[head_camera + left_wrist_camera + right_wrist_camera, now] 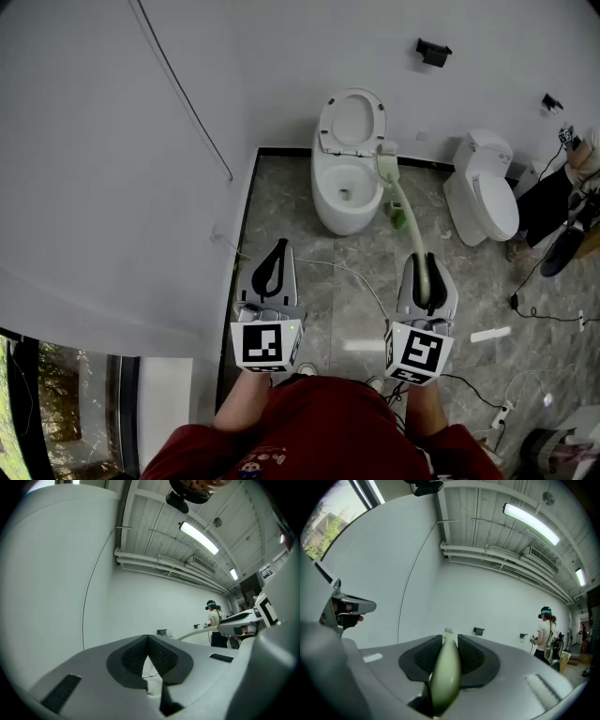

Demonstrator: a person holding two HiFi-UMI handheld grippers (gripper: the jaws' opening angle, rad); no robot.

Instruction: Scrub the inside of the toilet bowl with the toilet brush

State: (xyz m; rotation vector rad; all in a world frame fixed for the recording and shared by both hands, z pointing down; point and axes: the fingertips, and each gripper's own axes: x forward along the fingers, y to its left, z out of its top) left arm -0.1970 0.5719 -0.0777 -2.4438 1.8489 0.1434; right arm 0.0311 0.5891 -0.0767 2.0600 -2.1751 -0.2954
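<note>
Person: red shirt (319, 427), short red sleeves, small multicolour print (260, 462) at chest, unreadable.
Left hand-held gripper (278, 247): pale grey moulded shell, rounded; black ribbed pads (161, 656) lining jaws; black slot strips (61, 693) set in top.
Left marker cube (265, 344): white faces w/ black square-pattern markers, tiny green dot at upper corner.
Right hand-held gripper (421, 262): same grey shell, same black pads.
Right marker cube (415, 352): diff. marker pattern, green dot too.
</note>
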